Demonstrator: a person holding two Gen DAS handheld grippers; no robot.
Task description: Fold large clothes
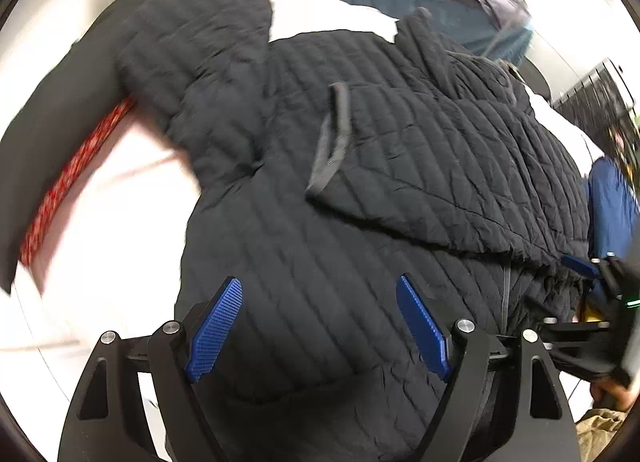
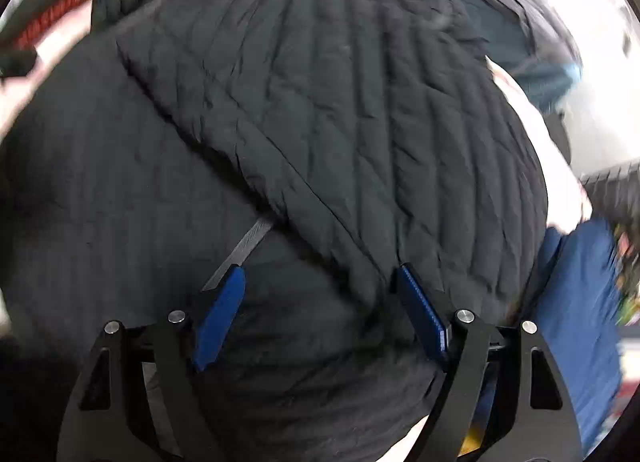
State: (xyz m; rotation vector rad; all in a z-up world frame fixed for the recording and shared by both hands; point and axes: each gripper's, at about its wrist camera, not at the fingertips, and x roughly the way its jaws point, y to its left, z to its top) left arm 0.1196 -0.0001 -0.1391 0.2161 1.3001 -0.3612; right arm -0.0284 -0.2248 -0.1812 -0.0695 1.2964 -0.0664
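Black quilted coat (image 1: pixel 360 189) spread on white bed (image 1: pixel 100 262), both grippers above it, jaws wide, nothing held.

Left gripper (image 1: pixel 320 326) points down at the coat's lower part; its blue pads clear of the fabric. Right gripper (image 2: pixel 320 314) hangs over a folded-in flap, jaws apart, empty; that view is blurred. 1 sleeve (image 1: pixel 192 73) angles toward a dark pillow (image 1: pixel 60 133).

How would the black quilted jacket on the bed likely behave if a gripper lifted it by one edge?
The black quilted jacket would probably flop and drape: its folded-over panel already sags in creases. Its puffy quilting suggests it is light for its bulk. The smooth-looking shell may slip.
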